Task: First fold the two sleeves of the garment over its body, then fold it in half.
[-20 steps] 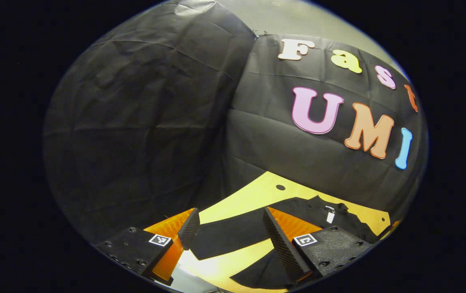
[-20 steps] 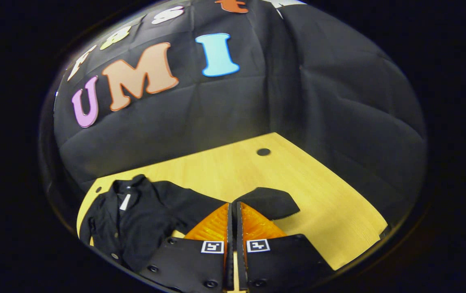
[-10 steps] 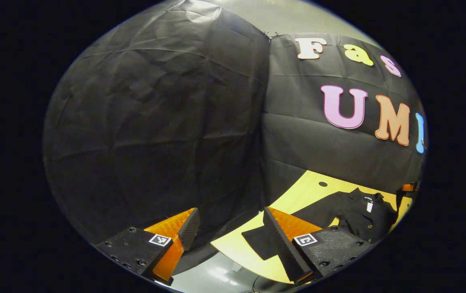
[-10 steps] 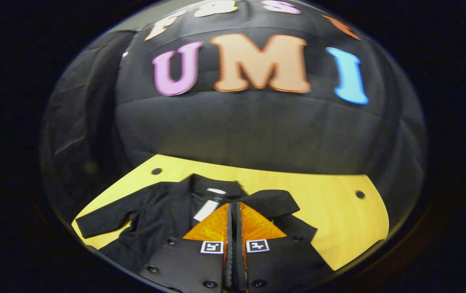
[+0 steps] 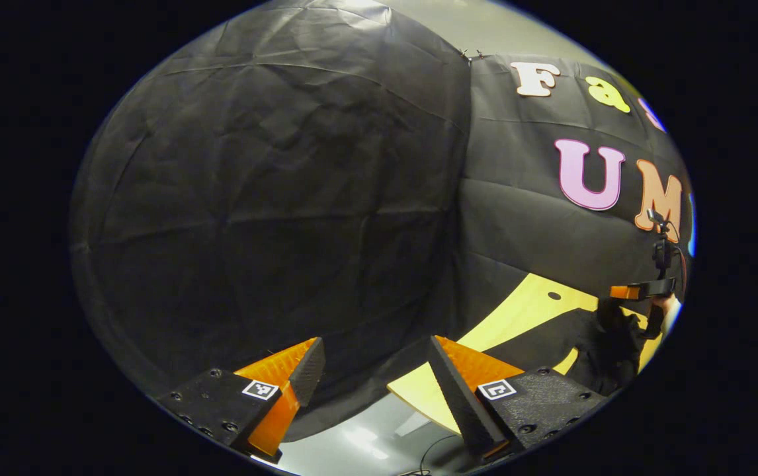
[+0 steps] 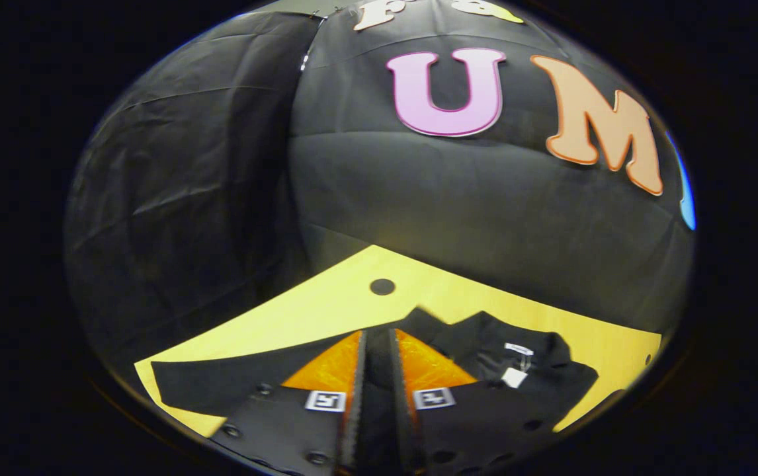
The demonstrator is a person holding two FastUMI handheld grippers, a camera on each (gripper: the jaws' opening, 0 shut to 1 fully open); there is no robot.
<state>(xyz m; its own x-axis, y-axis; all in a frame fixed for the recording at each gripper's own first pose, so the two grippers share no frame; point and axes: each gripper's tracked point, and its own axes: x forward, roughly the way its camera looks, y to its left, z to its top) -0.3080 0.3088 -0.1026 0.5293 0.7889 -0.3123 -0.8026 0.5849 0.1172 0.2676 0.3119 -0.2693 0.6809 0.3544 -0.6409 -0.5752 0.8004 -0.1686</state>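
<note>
Wooden table (image 6: 326, 311) — garment (image 6: 538, 380) perhaps near edge.

A recording booth, not a home: creased black cloth walls (image 5: 273, 198) hung on all sides, a pale wooden bench (image 6: 326, 311) with round holes, grey floor (image 5: 359, 439) below

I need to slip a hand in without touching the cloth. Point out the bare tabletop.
Bare yellow wooden tabletop lies between the black booth wall and the black garment, around the round hole. Nearer the right tool, sleeve and collar crowd the surface.
</note>
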